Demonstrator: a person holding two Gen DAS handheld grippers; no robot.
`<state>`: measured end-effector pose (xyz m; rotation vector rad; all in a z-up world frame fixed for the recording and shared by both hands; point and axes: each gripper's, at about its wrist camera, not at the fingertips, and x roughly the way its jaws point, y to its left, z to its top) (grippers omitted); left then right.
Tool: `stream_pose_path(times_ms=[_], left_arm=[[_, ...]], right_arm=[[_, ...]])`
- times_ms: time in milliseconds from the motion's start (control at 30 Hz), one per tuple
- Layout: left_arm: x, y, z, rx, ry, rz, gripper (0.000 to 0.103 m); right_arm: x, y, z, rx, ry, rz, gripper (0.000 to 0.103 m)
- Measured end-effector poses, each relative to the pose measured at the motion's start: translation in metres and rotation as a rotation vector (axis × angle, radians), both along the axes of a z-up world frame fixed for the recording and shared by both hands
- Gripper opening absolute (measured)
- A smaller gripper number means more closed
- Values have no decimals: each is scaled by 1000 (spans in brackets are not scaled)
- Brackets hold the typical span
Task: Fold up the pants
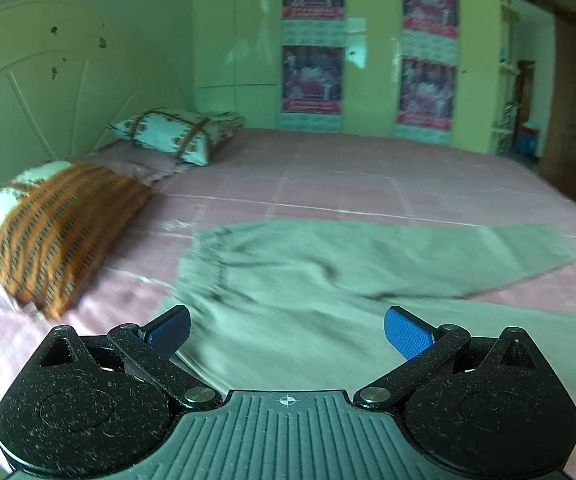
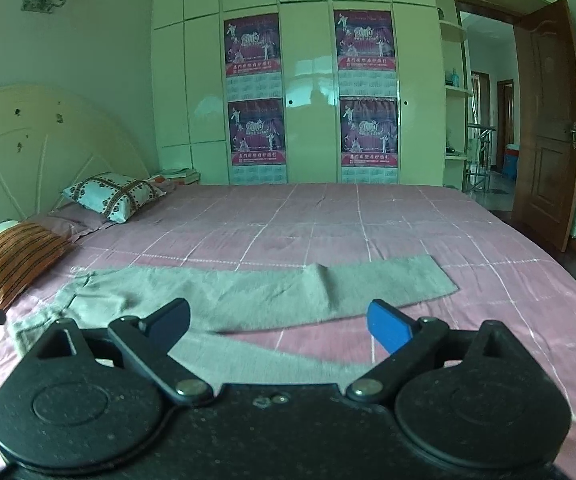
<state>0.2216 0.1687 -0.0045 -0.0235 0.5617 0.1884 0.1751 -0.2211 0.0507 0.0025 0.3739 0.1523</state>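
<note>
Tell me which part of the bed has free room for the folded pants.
Free: the pink bedsheet between the pants and the wardrobe, and beyond the leg hems. Crowded: the headboard side, with the striped pillow and patterned pillow.

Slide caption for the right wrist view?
Open right gripper above grey pants spread flat on the pink bed sheet.

The pants (image 1: 328, 272) are motion-blurred near the left claw (image 1: 287, 330), their nearer leg cut off at the right edge
</note>
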Motion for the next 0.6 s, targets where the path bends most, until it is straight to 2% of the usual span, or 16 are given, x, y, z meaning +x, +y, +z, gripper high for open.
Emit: stream_pose_path(times_ms=[167,267,300,333,367,433,533,600], left_arm=[[80,56,-11,25,56,14,103],[138,93,-26,3,112,25,103],[153,103,-32,-4,122,36,93],[173,114,-39,-6,145,48,69],[190,124,-48,-17,170,63,60],[224,144,-67,-70,209,64,57],[267,166,-100,-80,271,71,57],[290,181,-120,-115,302,84,57]], right_arm=[[70,22,-2,-59,13,45,87],[123,34,-10,-76,52,84,79],[140,39,-14,-83,66,91,76],[159,44,-19,-90,82,100,74],[178,49,-25,-94,97,114,73],[213,61,-36,-114,127,135,67],[262,79,-58,-149,159,179,59],[292,88,-74,-174,187,204,54]])
